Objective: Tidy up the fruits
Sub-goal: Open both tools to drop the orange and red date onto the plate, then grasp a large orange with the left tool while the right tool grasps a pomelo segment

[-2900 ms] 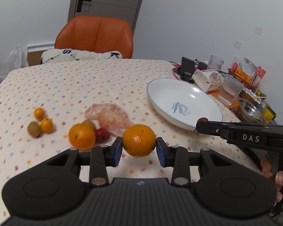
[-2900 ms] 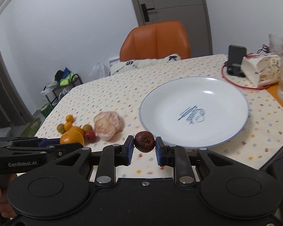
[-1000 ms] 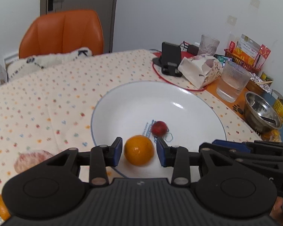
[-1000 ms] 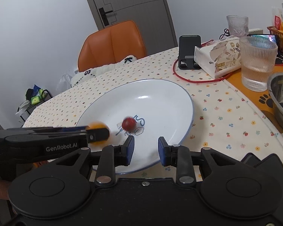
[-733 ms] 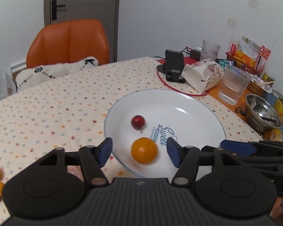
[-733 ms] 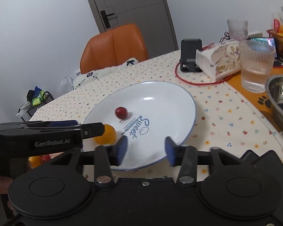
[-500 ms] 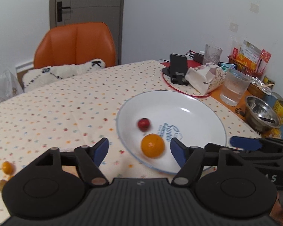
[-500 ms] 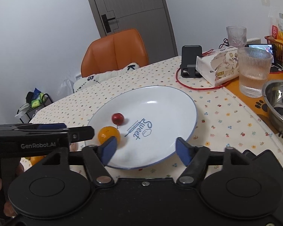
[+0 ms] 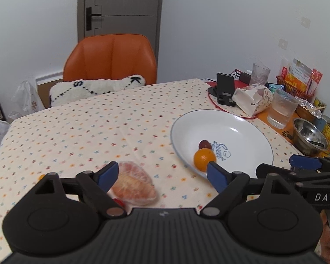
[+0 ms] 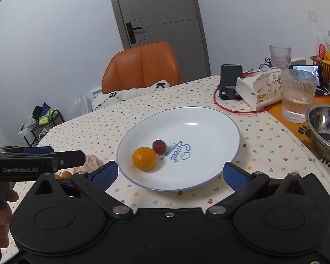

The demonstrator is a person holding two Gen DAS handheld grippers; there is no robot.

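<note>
My left gripper [image 9: 162,175] has its fingers spread wide and grips nothing. My right gripper [image 10: 169,173] is likewise spread wide and empty.

The white plate [image 10: 209,118] rests on the counter [image 9: 88,132]. The orange [image 10: 144,158] lies in the plate's near-left part, with the small dark red fruit [image 10: 159,146] just behind it, touching or nearly so.

From the right wrist view, both fruits lie ahead of my right fingers, nearer the left one, well clear of both. From the left wrist view, the orange [image 9: 204,157] sits just beyond my left gripper's right finger [image 9: 216,176]. The peeled pomelo segment [image 9: 134,184] lies on the counter beside the left finger [image 9: 106,175], outside the plate.
</note>
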